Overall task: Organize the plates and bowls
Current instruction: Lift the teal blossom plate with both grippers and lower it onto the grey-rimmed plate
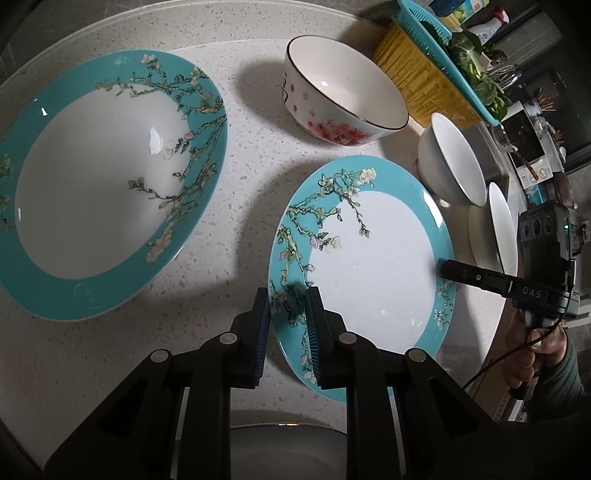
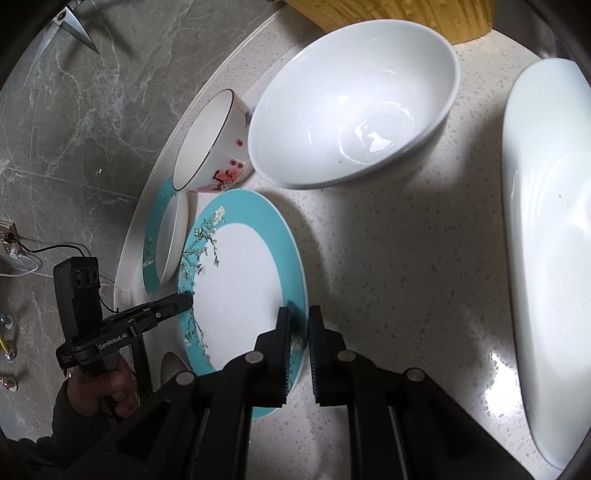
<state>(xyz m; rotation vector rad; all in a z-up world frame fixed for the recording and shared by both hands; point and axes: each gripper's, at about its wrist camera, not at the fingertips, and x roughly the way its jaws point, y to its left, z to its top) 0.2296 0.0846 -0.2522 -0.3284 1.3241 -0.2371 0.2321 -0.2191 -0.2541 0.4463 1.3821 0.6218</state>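
Observation:
A small teal-rimmed plate with a blossom branch (image 1: 369,258) lies on the speckled counter between both grippers. My left gripper (image 1: 289,301) is shut on its near-left rim, one pad above and one below. At the opposite rim my right gripper (image 1: 443,267) pinches the plate. In the right wrist view the same plate (image 2: 236,280) has its edge clamped in my right gripper (image 2: 299,321), with the left gripper (image 2: 186,301) on the far side. A larger deep teal plate (image 1: 103,177) sits to the left.
A floral bowl (image 1: 343,88) and a white bowl (image 1: 450,158) stand behind the plate, and a white dish (image 2: 546,240) lies to the right. A yellow basket (image 1: 417,81) under a teal colander (image 1: 436,33) of greens fills the back corner. A person's hand (image 1: 532,354) holds the right handle.

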